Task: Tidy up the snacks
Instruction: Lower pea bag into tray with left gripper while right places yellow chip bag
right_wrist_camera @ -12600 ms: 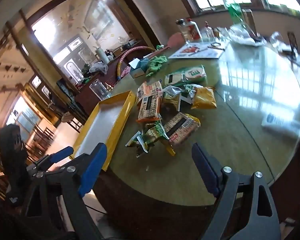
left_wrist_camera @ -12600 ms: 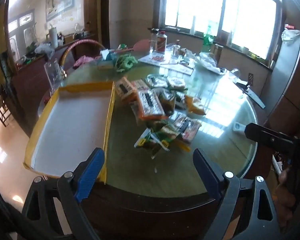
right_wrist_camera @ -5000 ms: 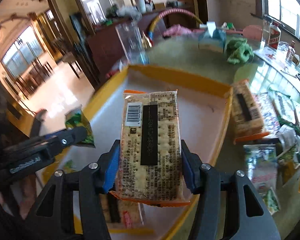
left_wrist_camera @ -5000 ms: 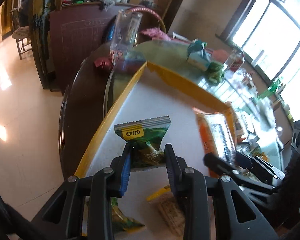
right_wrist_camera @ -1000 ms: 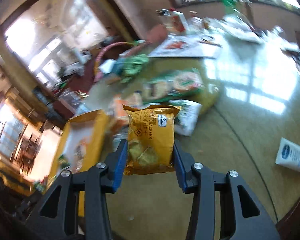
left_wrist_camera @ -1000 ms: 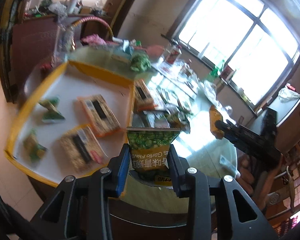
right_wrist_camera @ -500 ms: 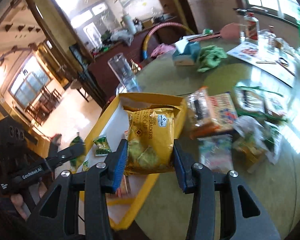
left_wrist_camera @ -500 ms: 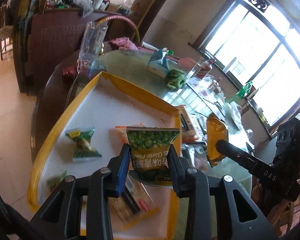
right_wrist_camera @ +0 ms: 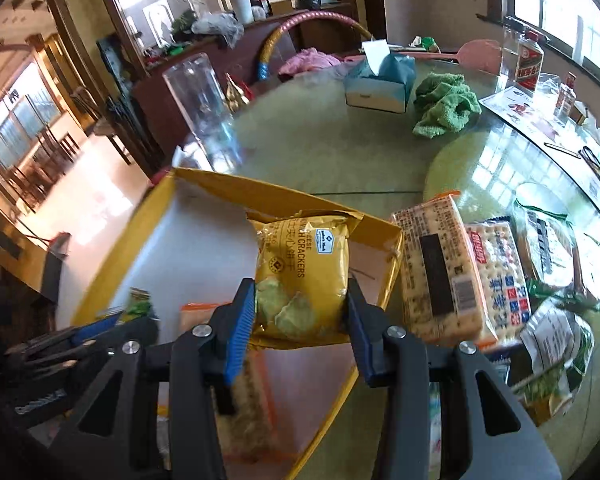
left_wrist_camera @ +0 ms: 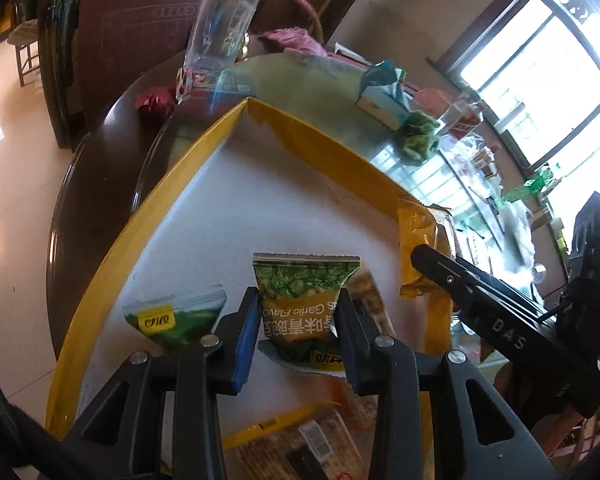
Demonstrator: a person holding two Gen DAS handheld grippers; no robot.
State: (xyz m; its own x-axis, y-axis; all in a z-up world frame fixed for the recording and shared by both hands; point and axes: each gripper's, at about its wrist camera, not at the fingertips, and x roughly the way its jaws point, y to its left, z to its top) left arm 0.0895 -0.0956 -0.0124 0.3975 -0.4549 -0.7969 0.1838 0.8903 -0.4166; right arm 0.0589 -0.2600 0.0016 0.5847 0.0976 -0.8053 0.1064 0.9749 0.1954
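- Holding a snack in each gripper, you have both poised over the yellow tray [left_wrist_camera: 204,152], which looks like the place the snacks are being gathered.
- Your left gripper [left_wrist_camera: 296,332] has its jaws clamped on the pea bag [left_wrist_camera: 304,300], a green pouch pinched at its sides, top edge pointing away from you. That side grip keeps it flat, ready to lay on the white tray floor beyond the jaws.
- Your right gripper [right_wrist_camera: 300,316] has its jaws clamped on the cracker bag [right_wrist_camera: 304,268], a yellow pouch, also held by its sides. It hangs above the tray's far right corner.
- Just left of the left jaws a small green packet [left_wrist_camera: 176,316] lies in the tray. Below and right of them, cracker packs already lie inside.
- Right of the right jaws, outside the tray wall, two cracker packs [right_wrist_camera: 460,268] and more snacks wait on the glass table [right_wrist_camera: 340,152]. My judgement: the sorting is partly done.
- Hard to make out: the lower part of each bag is hidden between the jaws, so you cannot tell how deep either grip sits.
- The tray's near edge is covered by both grippers, and the snacks beneath the right jaws are blurred.
- Whether either bag touches the tray floor cannot be told.
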